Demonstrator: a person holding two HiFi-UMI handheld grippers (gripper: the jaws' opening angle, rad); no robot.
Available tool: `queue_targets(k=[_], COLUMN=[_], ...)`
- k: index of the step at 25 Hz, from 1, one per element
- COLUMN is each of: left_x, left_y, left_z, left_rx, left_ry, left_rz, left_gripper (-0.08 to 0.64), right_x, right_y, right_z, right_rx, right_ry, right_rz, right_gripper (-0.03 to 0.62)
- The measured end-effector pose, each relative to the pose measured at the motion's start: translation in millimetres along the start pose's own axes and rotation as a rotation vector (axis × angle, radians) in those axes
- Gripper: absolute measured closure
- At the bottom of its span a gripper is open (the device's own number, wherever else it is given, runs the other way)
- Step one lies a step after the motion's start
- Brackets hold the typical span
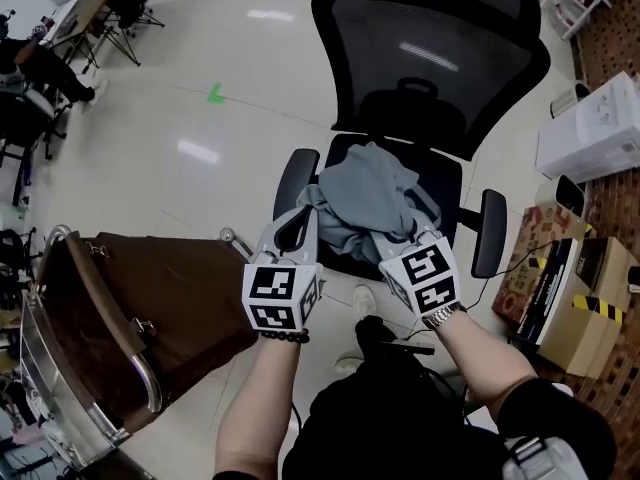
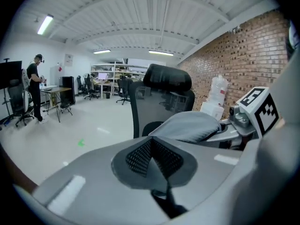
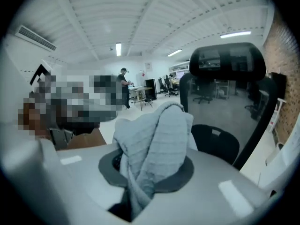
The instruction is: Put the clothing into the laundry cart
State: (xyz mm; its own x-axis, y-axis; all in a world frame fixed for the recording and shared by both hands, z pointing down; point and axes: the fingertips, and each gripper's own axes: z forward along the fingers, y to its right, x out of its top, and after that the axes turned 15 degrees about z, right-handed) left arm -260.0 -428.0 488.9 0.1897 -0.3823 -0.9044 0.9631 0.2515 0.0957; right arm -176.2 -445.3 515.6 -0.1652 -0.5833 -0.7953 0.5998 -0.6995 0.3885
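A grey garment (image 1: 365, 203) lies bunched on the seat of a black office chair (image 1: 440, 78). My right gripper (image 1: 412, 236) is shut on its right side; in the right gripper view the cloth (image 3: 154, 139) rises in a fold from between the closed pads of that gripper (image 3: 145, 172). At the garment's left edge, my left gripper (image 1: 297, 220) is also shut. In the left gripper view the cloth (image 2: 194, 125) starts right at the tips of that gripper (image 2: 151, 158) and stretches toward the other gripper. The laundry cart (image 1: 170, 298), a brown bag in a metal frame, stands at the lower left.
Cardboard boxes (image 1: 575, 298) and a white box (image 1: 595, 128) stand right of the chair, by a brick wall (image 2: 243, 64). Chair armrests (image 1: 490, 233) flank the seat. A person (image 2: 33, 86) stands far off among desks and chairs.
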Motion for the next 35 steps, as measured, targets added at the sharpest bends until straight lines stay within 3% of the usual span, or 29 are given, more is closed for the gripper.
queue_targets(k=[5,12,25,35], left_x=[42.8,43.0,117.7,101.1], left_y=[6.4,98.3,94.5,113.1], left_z=[-94.6,-214.1,-455.7,-583.7], left_rx=[0.072,0.182,0.432,0.655], left_ry=[0.076,0.195,0.334,0.357], left_rz=[0.011,0.022,0.073,0.042], left_gripper=[0.558,0.558,0.558,0.558], right_x=[39.9,17.5,63.3,53.8], right_y=[-77.1,-142.1,-355.7,-474.2], right_z=[-65.5,-192.2,-332.8,-405.9], right_rx=[0.078,0.209,0.514,0.76], right_ry=[0.086,0.233,0.386,0.419], right_rz=[-0.065,-0.194,-0.336,-0.423], right_gripper=[0.52,0.52,0.52,0.518])
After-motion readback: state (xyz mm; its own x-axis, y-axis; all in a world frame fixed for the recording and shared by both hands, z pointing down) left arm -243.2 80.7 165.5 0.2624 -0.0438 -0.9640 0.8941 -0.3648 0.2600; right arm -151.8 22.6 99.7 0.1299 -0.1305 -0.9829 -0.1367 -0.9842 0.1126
